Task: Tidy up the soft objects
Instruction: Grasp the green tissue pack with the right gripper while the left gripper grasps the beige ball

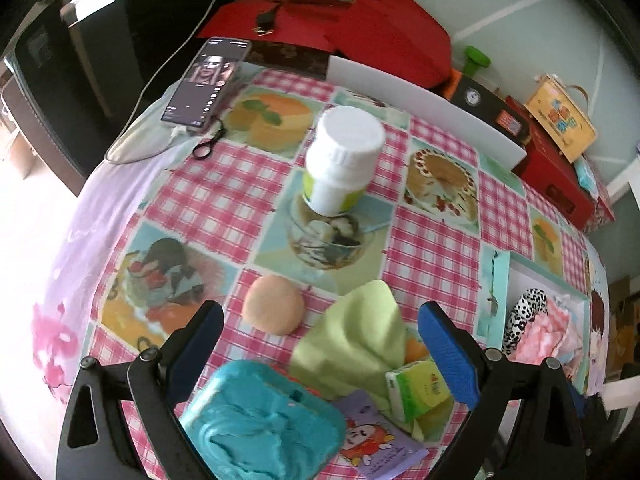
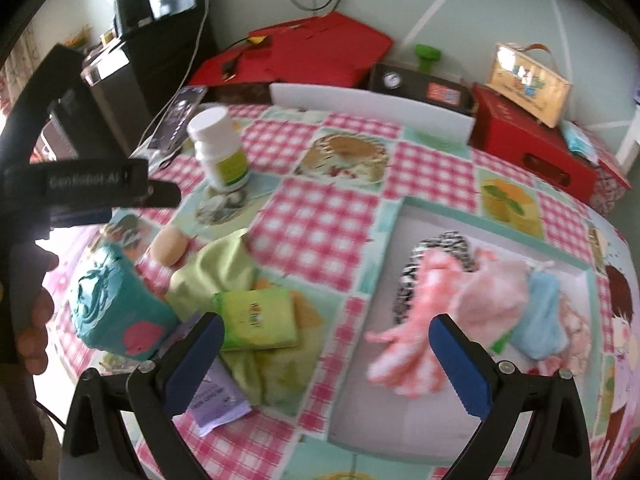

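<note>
My left gripper (image 1: 320, 324) is open above a teal wet-wipe pack (image 1: 260, 420), a green cloth (image 1: 356, 340) and a green tissue pack (image 1: 420, 390). A peach sponge puff (image 1: 274, 304) lies just beyond its left finger. My right gripper (image 2: 326, 336) is open and empty over the edge of a shallow white tray (image 2: 400, 412). The tray holds a pink knitted glove (image 2: 408, 344), a leopard-print soft item (image 2: 440, 252), a pink pouch (image 2: 492, 292) and a blue pouch (image 2: 540, 320). The teal pack (image 2: 116, 300), green cloth (image 2: 216, 272) and tissue pack (image 2: 256, 316) also show in the right wrist view.
A white pill bottle (image 1: 342, 160) stands mid-table on the checked cloth (image 1: 224, 184). A phone (image 1: 208, 80) lies far left. Red boxes (image 1: 360, 24) and a white board (image 1: 424, 104) line the back edge. A purple packet (image 1: 380, 440) lies near the left gripper. The left tool's body (image 2: 72, 168) fills the right view's left side.
</note>
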{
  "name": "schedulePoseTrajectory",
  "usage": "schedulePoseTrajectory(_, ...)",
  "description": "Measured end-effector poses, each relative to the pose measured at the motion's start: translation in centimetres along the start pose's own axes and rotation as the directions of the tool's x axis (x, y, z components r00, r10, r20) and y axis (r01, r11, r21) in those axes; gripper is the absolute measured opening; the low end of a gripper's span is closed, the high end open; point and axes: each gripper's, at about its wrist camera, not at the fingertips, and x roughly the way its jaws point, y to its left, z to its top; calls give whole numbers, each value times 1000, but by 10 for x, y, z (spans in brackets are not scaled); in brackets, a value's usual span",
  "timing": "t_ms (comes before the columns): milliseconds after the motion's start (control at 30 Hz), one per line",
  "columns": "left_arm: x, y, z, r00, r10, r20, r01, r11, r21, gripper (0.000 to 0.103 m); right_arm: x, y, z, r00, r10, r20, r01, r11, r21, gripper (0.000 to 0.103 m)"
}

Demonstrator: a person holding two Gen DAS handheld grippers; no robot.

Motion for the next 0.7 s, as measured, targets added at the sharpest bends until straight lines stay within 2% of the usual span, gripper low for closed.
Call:
schedulePoseTrajectory(233, 8, 20, 4, 1000, 10, -23, -11, 999, -51, 98, 20, 18, -2, 997, 56, -47, -57, 998, -26, 103)
schedulePoseTrajectory(367, 14, 21, 3, 999, 10, -42, -12, 999, -45, 98, 30, 24, -2, 995, 71, -74, -73, 997, -30, 103)
schedulePoseTrajectory(567, 21, 18, 4, 998, 10, -65, -12, 999, -34, 98, 45, 31, -3, 989, 96, -111, -100, 994, -35, 99)
schedulePoseTrajectory(700, 25, 17, 4, 997, 4, -80, -7, 1000, -27, 98, 54, 31, -5, 984, 116, -133, -121, 992, -31, 91)
